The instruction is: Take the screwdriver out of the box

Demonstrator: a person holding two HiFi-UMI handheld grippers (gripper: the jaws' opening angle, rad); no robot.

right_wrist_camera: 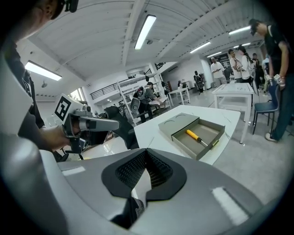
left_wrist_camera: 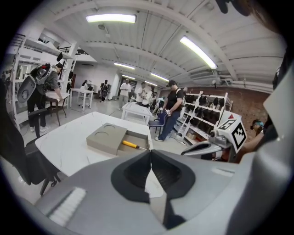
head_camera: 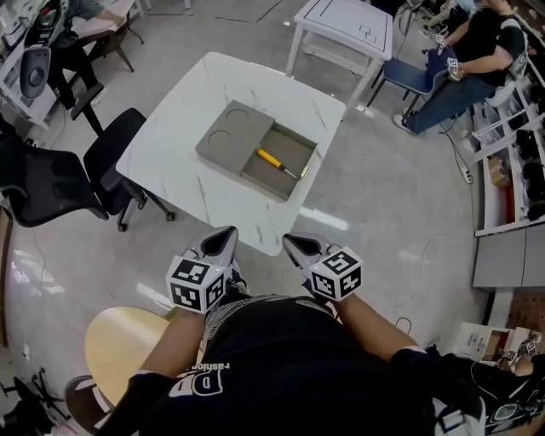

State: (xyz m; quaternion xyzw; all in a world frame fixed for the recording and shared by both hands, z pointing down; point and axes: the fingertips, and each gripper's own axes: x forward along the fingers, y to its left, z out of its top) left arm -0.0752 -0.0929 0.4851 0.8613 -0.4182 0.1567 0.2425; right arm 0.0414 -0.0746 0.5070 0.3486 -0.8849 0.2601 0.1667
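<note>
A yellow-handled screwdriver (head_camera: 274, 160) lies in the open tray of a grey box (head_camera: 234, 136) on the white marble table (head_camera: 170, 162). It also shows as the screwdriver (left_wrist_camera: 130, 145) in the left gripper view and the screwdriver (right_wrist_camera: 195, 137) in the right gripper view. My left gripper (head_camera: 228, 233) and right gripper (head_camera: 291, 242) hang close to my body, short of the table's near corner. Both are shut with nothing between the jaws. The box (right_wrist_camera: 177, 124) lies well ahead of them.
A black office chair (head_camera: 111, 157) stands left of the table, a round wooden stool (head_camera: 119, 341) beside me. A second white table (head_camera: 345, 25) and a seated person (head_camera: 468, 60) are beyond. Shelving (head_camera: 511, 162) lines the right side.
</note>
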